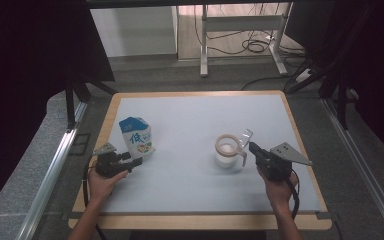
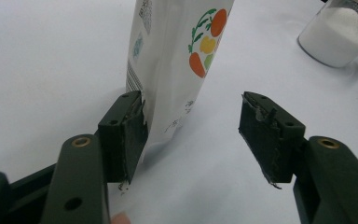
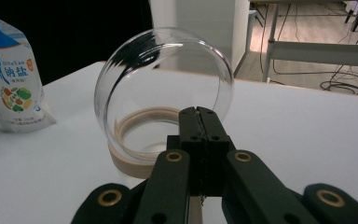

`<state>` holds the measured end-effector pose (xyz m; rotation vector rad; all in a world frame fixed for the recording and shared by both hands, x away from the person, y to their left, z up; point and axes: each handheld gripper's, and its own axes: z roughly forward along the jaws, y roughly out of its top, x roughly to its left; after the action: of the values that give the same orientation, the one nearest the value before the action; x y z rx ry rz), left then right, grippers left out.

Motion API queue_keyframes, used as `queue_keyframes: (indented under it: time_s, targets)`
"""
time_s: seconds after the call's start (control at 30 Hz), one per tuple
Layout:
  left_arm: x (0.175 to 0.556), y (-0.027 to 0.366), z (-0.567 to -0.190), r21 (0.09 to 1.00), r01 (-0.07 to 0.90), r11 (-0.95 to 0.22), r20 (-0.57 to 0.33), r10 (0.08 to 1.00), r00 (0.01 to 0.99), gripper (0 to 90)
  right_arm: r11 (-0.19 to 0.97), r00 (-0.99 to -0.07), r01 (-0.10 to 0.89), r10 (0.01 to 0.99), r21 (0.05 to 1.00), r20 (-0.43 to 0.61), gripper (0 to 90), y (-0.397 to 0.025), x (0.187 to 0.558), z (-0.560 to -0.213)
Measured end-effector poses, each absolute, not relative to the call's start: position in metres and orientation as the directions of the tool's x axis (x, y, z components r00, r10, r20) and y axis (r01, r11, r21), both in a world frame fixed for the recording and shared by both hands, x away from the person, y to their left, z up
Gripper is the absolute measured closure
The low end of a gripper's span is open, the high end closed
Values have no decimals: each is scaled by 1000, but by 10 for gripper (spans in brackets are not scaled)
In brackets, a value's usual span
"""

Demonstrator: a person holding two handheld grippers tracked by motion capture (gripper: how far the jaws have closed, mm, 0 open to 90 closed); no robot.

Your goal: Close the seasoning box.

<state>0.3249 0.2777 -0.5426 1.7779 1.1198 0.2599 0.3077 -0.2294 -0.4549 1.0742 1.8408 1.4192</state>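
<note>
Clear glass jar w/ white powder [image 1: 225,159] stands right of centre on the pale grey table mat [image 1: 190,180]. Its round glass lid w/ beige seal ring [image 1: 227,145] is tipped up on edge over the jar mouth. Right gripper [image 1: 252,148] sits just beside the jar's right side; in the right gripper view its jaws are clenched together at the near edge of the lid [image 3: 163,98], seemingly pinching the rim, though the contact itself is hidden behind the jaws. That view shows through the lid glass to the seal ring and the table beyond; the powder can't be seen there.

White stand-up pouch w/ blue top and veg print [image 1: 137,137] stands upright at the mat's left, well apart from the jar. Left gripper [image 1: 132,162] is low at the pouch's base. Left gripper view gives what the high view can't: jaws spread wide, released, w/ the left pad touching or just beside the pouch's [image 2: 177,65] lower edge, right pad clear of it w/ bare table between. Same view catches the jar [image 2: 338,35] far off, top right, powder plain to see.

High view shows both hands holding the grippers from the near edge, wooden table rim [image 1: 200,222] round the mat, a grey floor and a white desk frame [image 1: 240,30] w/ cables behind.
</note>
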Motion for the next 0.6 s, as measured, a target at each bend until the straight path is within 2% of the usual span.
queue_keyframes:
  time_s: [0.6]
  targets:
    - [325,276,-542,818,568,-96,-294,779,554,400,138,-567,260,823,956,36,900,-206,315,-459]
